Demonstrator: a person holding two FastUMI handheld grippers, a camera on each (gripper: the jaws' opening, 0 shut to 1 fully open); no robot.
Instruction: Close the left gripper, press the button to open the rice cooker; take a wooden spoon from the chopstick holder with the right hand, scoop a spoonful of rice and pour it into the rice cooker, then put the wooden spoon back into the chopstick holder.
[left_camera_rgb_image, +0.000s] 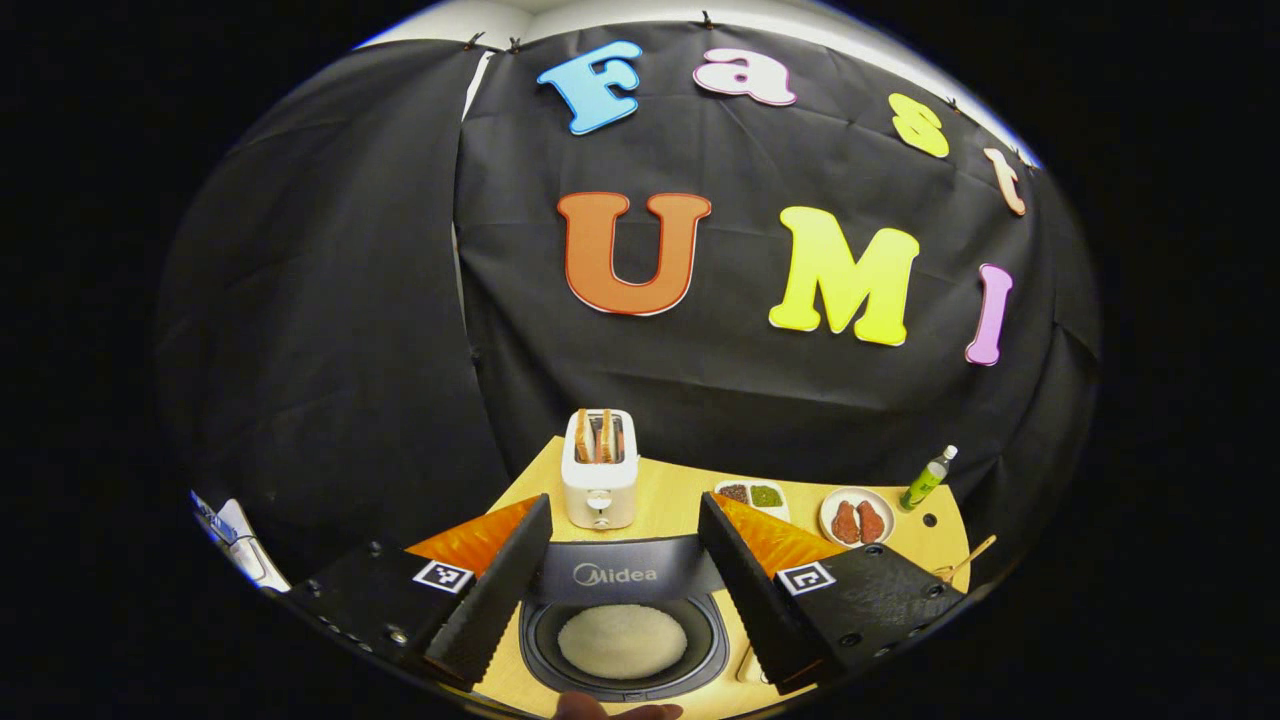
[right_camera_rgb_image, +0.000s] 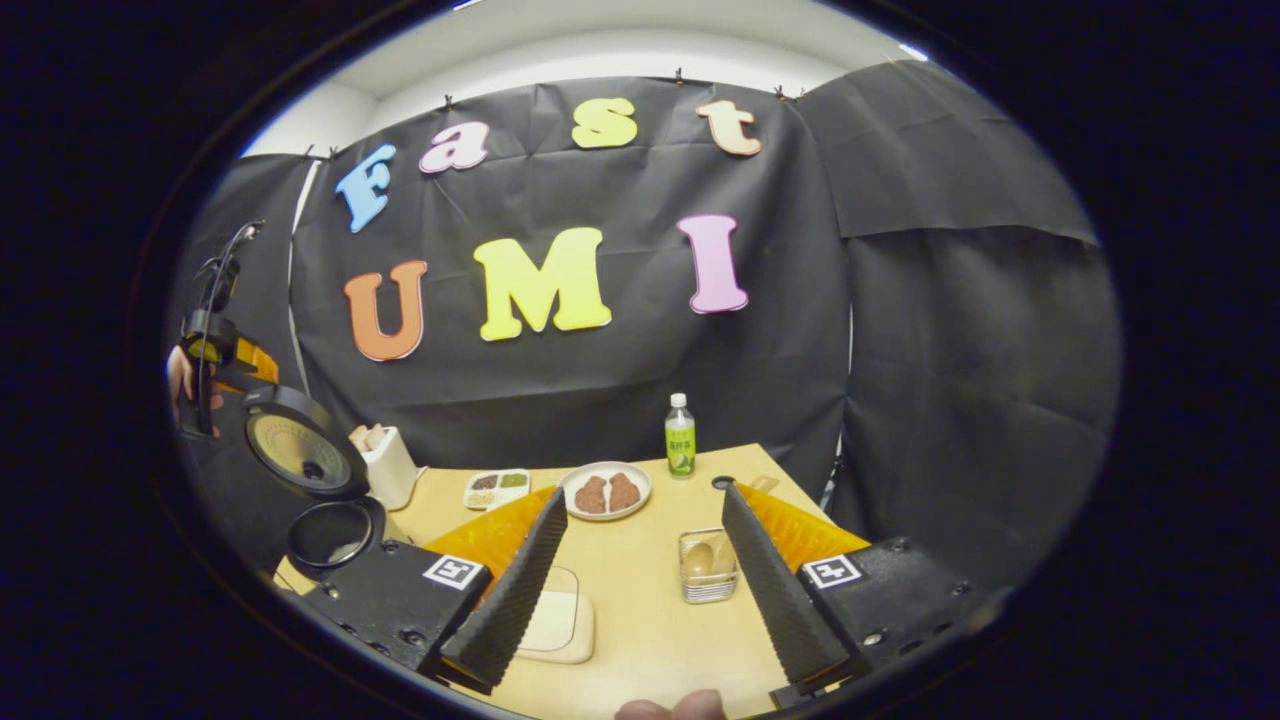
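In the left gripper view the rice cooker (left_camera_rgb_image: 625, 640) stands open right below me, its lid (left_camera_rgb_image: 625, 572) raised at the back. A pale round layer lies in its dark pot. My left gripper (left_camera_rgb_image: 625, 600) hangs open over it, one finger on each side. In the right gripper view the cooker (right_camera_rgb_image: 330, 532) sits at the far left with its lid (right_camera_rgb_image: 295, 450) up. The wire chopstick holder (right_camera_rgb_image: 708, 566) holds the wooden spoon (right_camera_rgb_image: 697, 560), just ahead of my open right gripper (right_camera_rgb_image: 645, 600). A shallow pale dish (right_camera_rgb_image: 560, 620) lies partly behind one finger.
A white toaster (left_camera_rgb_image: 600, 470) with bread stands behind the cooker. Farther right on the wooden table (right_camera_rgb_image: 640, 640) are a small condiment tray (right_camera_rgb_image: 497, 488), a plate of brown meat pieces (right_camera_rgb_image: 605, 491) and a green bottle (right_camera_rgb_image: 680, 435). A hand holds the other gripper (right_camera_rgb_image: 215, 350) above the cooker lid.
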